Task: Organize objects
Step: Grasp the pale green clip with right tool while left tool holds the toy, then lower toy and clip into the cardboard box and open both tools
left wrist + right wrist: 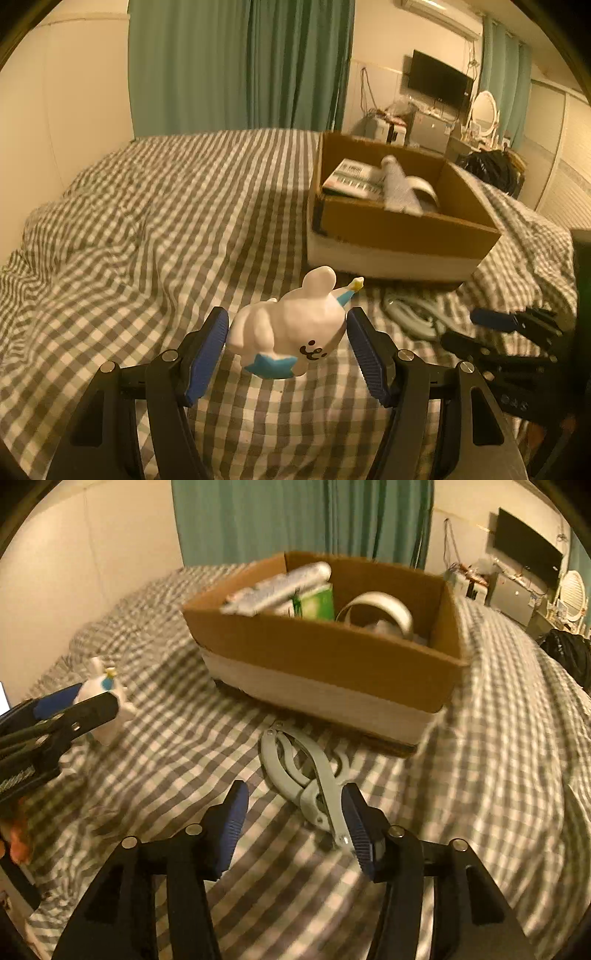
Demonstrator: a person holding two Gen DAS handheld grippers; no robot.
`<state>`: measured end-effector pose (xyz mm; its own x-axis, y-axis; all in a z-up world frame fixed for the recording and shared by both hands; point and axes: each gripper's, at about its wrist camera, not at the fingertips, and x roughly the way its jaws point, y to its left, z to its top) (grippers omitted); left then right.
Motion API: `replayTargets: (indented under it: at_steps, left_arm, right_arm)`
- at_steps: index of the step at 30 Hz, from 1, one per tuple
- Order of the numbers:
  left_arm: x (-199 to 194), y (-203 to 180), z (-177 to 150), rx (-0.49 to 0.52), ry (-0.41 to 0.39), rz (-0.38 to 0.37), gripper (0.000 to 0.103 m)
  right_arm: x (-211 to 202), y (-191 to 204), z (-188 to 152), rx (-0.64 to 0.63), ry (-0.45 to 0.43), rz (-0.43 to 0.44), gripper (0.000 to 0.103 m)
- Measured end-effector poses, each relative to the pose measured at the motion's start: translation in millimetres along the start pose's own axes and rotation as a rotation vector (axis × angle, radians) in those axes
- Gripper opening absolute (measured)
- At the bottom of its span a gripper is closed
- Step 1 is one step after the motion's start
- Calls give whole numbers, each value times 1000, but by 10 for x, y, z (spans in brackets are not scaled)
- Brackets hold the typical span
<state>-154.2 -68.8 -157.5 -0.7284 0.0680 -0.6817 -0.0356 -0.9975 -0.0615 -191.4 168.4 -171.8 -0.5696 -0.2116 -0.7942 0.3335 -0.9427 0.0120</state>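
A white mouse-like figurine (295, 314) with a blue star and a small party hat lies on the checked bed cover. My left gripper (284, 332) is open, one blue pad on each side of the figurine with narrow gaps. In the right wrist view the figurine (101, 688) shows between the left gripper's (74, 705) fingers. My right gripper (294, 790) is open low over the bed, its right pad beside pale grey plastic clips (314, 775). The clips (413, 314) lie just in front of the cardboard box (321, 638), with the right gripper (465, 326) next to them.
The cardboard box (406, 221) sits on the bed and holds a silver tube (280, 587), a green packet (317, 602) and a roll of white tape (384, 607). Rumpled checked cover (129, 229) spreads to the left. Green curtains, a wall television and a dresser stand beyond the bed.
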Motion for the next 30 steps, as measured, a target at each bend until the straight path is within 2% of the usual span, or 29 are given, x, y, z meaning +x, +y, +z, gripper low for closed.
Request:
replayTargets:
  at_steps: [5, 7, 9, 10, 14, 21, 23, 26, 30]
  left_arm:
    - [144, 69, -88, 0, 37, -2, 68]
    - [165, 86, -104, -3, 45, -2, 68]
    - [159, 89, -108, -5, 47, -3, 68]
    - [148, 82, -110, -4, 45, -3, 68]
    - [77, 33, -93, 3, 36, -6, 68]
    - [-151, -78, -45, 19, 2, -18, 68]
    - [-210, -117, -19, 16, -4, -28, 68]
    - [-328, -177, 37, 6, -21, -58, 68]
    - [-428, -272, 117, 19, -44, -76, 68]
  right_arm:
    - [420, -49, 115, 11, 57, -1, 58]
    - [535, -72, 136, 20, 68, -6, 63]
    - [565, -62, 134, 11, 65, -10, 62]
    - [543, -38, 121, -5, 62, -18, 55]
    - [465, 22, 41, -49, 65, -76, 49]
    - [-26, -132, -60, 43, -18, -30, 41]
    - [-211, -115, -61, 36, -45, -32, 13]
    - [-462, -56, 13, 25, -78, -4, 13]
    - [-698, -29, 114, 4, -132, -17, 12]
